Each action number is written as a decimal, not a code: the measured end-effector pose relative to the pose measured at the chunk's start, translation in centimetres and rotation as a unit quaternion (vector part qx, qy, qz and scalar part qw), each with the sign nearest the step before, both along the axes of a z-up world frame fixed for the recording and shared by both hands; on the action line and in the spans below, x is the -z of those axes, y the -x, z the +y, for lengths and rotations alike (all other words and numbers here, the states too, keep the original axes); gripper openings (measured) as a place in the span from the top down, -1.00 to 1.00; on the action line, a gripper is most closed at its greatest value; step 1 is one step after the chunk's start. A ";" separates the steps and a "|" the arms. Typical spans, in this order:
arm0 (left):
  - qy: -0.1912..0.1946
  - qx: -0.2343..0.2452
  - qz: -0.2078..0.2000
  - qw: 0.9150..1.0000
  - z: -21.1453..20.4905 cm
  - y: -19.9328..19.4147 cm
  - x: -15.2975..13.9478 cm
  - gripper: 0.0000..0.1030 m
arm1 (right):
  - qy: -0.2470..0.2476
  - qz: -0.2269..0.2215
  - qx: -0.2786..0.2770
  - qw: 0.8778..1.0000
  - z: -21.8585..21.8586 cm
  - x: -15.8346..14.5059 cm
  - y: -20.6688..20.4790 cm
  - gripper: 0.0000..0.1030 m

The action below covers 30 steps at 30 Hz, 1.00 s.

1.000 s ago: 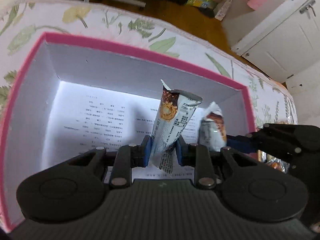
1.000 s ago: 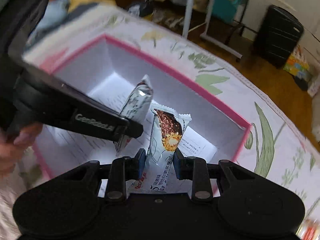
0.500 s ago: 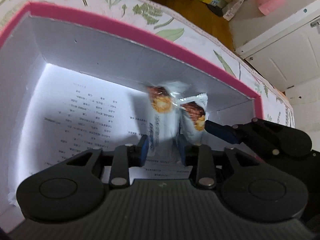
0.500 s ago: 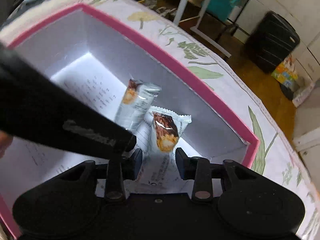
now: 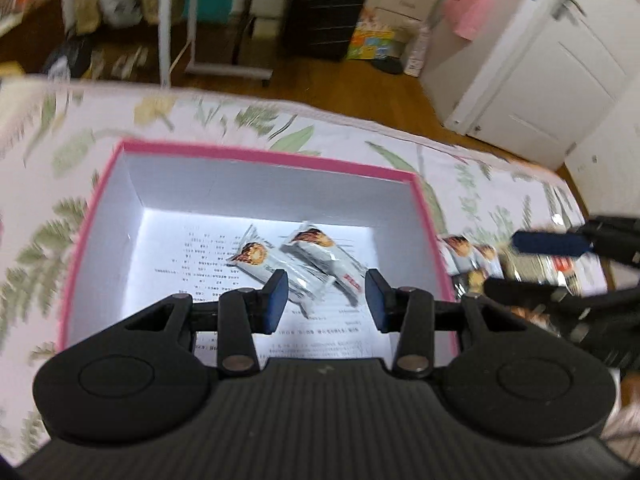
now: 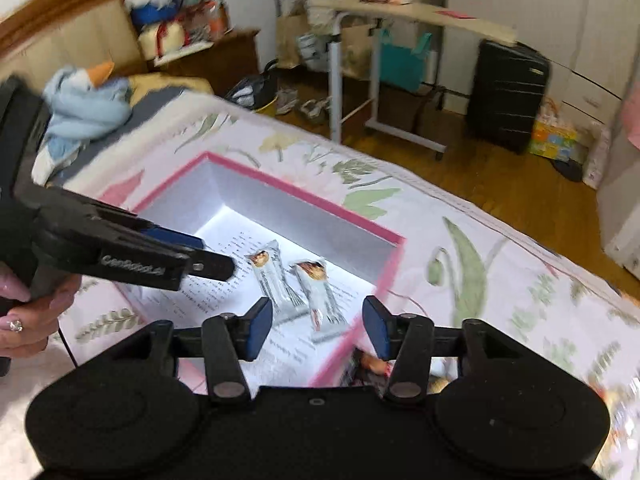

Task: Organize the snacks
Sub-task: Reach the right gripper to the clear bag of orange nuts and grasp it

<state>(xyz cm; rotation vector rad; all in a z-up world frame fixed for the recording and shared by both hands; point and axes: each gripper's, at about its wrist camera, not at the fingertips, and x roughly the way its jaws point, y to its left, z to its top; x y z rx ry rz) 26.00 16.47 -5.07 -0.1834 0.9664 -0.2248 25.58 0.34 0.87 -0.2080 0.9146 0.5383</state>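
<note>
A pink-rimmed box [image 5: 256, 156] with a white inside sits on the floral bedspread; it also shows in the right wrist view [image 6: 304, 194]. Two silver snack bars lie side by side on its floor: one on the left [image 5: 260, 262] [image 6: 272, 276] and one on the right [image 5: 324, 258] [image 6: 322, 292]. My left gripper [image 5: 326, 304] is open and empty, raised above the box's near side. My right gripper [image 6: 318, 326] is open and empty, above the box's near right corner.
More snack packets [image 5: 472, 254] lie on the bedspread right of the box, also showing under my right gripper [image 6: 368, 364]. A blue stuffed toy [image 6: 86, 100] lies at the bed's head. A rolling desk [image 6: 404, 16] and a black suitcase [image 6: 506, 94] stand on the wood floor.
Both grippers opened and let go of their snack bars, which now lie flat in the box. Both grippers have pulled up and back out of the box.
</note>
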 end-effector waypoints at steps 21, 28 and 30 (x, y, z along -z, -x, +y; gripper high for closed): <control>0.000 0.172 0.018 0.985 -17.5 4.0 -0.1 0.13 | -0.006 0.042 0.078 0.996 -15.5 2.3 6.0 -0.28; 0.011 0.177 0.035 0.984 -19.9 2.1 5.6 0.17 | -0.014 0.119 0.101 0.988 -16.1 8.6 5.4 -0.29; 0.010 0.172 0.033 0.984 -20.2 1.7 6.9 0.17 | -0.012 0.135 0.103 0.985 -15.6 10.0 5.1 -0.29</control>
